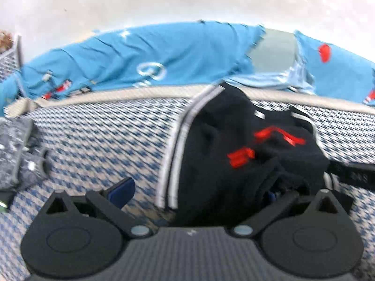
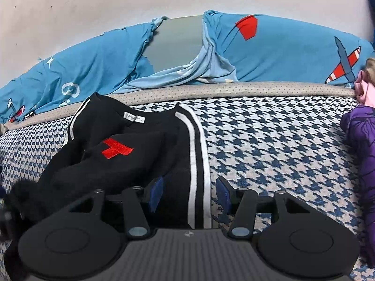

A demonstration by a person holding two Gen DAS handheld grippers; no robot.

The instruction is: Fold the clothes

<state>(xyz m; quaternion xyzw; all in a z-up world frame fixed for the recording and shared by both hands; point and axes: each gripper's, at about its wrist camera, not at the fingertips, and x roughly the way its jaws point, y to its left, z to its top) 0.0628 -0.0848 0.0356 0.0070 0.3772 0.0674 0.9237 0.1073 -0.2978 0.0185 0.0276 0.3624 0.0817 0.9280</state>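
1. The step in hand looks like an early fold of the black garment [image 2: 145,161], a dark top with white side stripes [image 2: 199,164], a red patch [image 2: 116,151] and a neck label [image 2: 134,118]. It lies rumpled, partly doubled over itself, on the blue-and-white houndstooth bed cover [image 2: 281,145]; in the right wrist view it fills the centre-left of the frame, in the left wrist view the centre-right.

2. The right gripper [image 2: 189,193] stands spread at the lower centre of its frame. The striped edge runs between the two blue pads [image 2: 156,193], but the pads do not press on it, so nothing is pinched.

3. The left gripper [image 1: 196,192] sits at the bottom of a blurred frame. One blue pad [image 1: 121,193] shows clear of the cloth at lower left; the other is buried under black fabric at lower right. The jaws look wide apart, but I cannot tell whether any cloth is gripped.

4. Both grippers point downward at a slant toward the bed, low over the garment's near edge.

5. The next move probably calls for closing on the striped hem, lifting it and carrying it toward the collar, at the top of the garment, keeping the layers flat.
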